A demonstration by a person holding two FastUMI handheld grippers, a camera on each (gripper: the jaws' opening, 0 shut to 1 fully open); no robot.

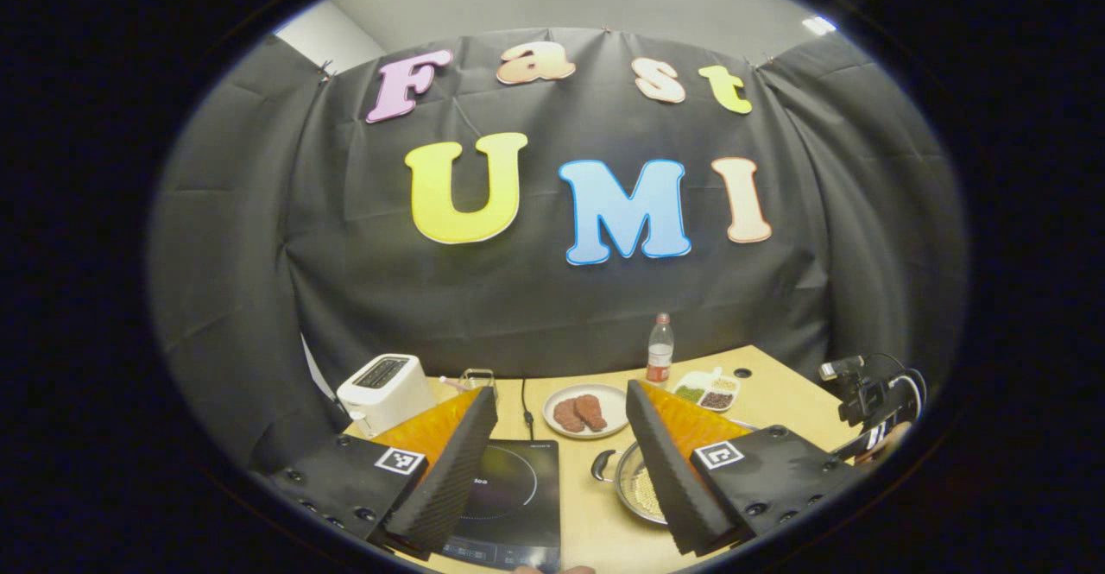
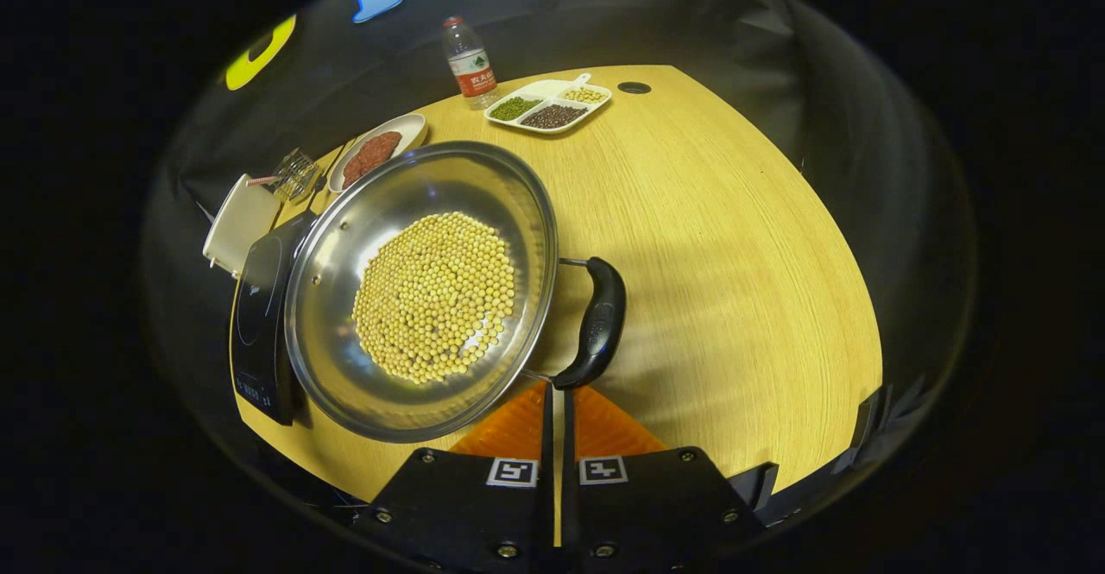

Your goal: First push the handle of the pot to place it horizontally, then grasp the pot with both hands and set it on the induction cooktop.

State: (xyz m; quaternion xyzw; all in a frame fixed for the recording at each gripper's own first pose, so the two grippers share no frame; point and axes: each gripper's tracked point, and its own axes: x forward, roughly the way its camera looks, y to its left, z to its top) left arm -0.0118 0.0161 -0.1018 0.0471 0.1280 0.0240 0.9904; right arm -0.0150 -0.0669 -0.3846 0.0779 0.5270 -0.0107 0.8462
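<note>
Centrally, the pot (image 2: 423, 289) of beans fills the right gripper view; right gripper (image 2: 557, 401) fingers together below its handle (image 2: 596, 324), left gripper (image 1: 561, 462) fingers apart.

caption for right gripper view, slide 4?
Closed right claw beside the pot handle, soybeans inside.

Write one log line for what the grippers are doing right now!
left gripper: open, raised | right gripper: shut, tips by pot handle | pot: on table beside cooktop

Silver pot (image 2: 345, 367), yellow beans (image 2: 434, 296), black handle (image 2: 596, 324).
</note>
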